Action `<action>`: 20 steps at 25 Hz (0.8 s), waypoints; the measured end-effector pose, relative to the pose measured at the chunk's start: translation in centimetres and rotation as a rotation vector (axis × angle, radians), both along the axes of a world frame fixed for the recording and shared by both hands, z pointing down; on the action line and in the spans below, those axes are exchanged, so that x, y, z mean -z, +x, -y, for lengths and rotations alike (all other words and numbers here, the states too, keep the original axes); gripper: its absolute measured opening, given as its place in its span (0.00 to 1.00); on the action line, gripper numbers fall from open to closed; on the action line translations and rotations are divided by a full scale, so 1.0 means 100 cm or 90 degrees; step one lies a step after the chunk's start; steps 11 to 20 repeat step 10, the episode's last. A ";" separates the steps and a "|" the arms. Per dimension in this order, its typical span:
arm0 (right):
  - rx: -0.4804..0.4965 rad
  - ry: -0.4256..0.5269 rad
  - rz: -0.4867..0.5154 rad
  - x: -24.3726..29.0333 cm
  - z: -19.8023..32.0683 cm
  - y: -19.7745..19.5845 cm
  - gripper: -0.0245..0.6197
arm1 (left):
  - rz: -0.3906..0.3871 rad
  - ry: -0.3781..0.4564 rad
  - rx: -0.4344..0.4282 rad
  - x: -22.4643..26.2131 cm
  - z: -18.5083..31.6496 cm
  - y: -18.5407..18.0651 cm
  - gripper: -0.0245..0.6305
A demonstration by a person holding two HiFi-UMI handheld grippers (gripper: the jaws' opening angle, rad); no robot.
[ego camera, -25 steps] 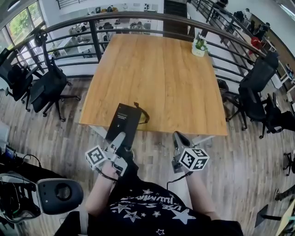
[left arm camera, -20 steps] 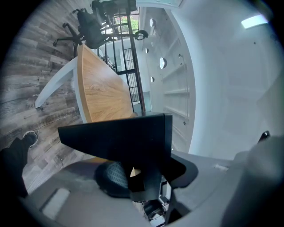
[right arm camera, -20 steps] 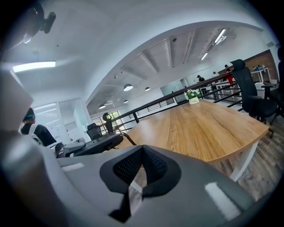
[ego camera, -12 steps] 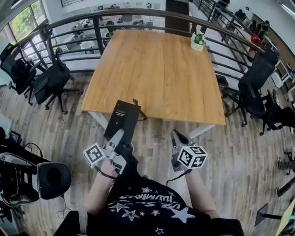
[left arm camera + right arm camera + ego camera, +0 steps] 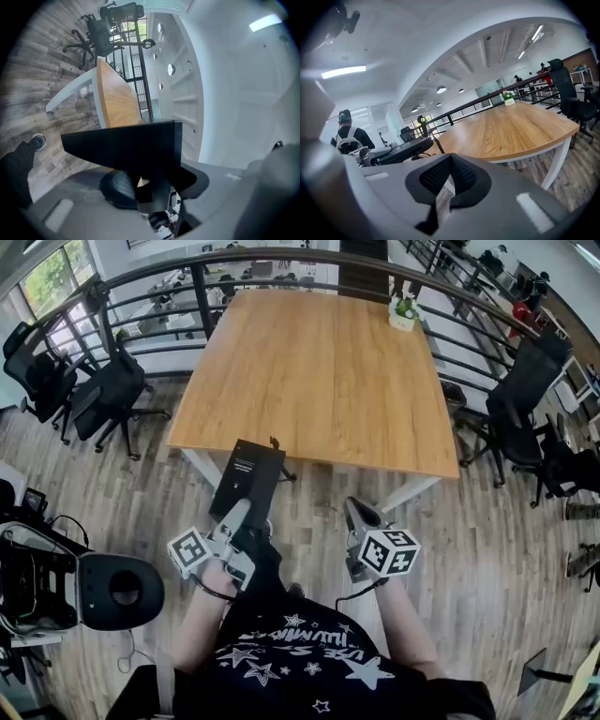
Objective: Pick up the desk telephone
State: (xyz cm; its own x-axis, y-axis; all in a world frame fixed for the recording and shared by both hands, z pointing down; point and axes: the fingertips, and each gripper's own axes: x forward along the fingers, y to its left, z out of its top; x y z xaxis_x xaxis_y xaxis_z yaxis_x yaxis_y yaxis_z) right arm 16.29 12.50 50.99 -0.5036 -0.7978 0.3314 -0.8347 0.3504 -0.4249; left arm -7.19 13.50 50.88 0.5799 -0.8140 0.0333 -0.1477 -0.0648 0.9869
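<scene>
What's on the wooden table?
One potted plant at the far right corner of the table. The telephone in the left gripper hides part of the near edge.

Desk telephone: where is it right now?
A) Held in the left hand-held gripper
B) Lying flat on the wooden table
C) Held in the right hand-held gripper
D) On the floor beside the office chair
A: the head view shows the black desk telephone sticking out from the left hand-held gripper, and the left gripper view shows it clamped between the jaws. The right hand-held gripper holds nothing.
</scene>
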 end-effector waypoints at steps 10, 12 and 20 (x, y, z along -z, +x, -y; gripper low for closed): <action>0.011 0.005 0.000 -0.016 -0.012 0.008 0.04 | -0.006 0.000 0.005 -0.019 -0.016 0.013 0.33; 0.011 0.005 0.000 -0.016 -0.012 0.008 0.04 | -0.006 0.000 0.005 -0.019 -0.016 0.013 0.33; 0.011 0.005 0.000 -0.016 -0.012 0.008 0.04 | -0.006 0.000 0.005 -0.019 -0.016 0.013 0.33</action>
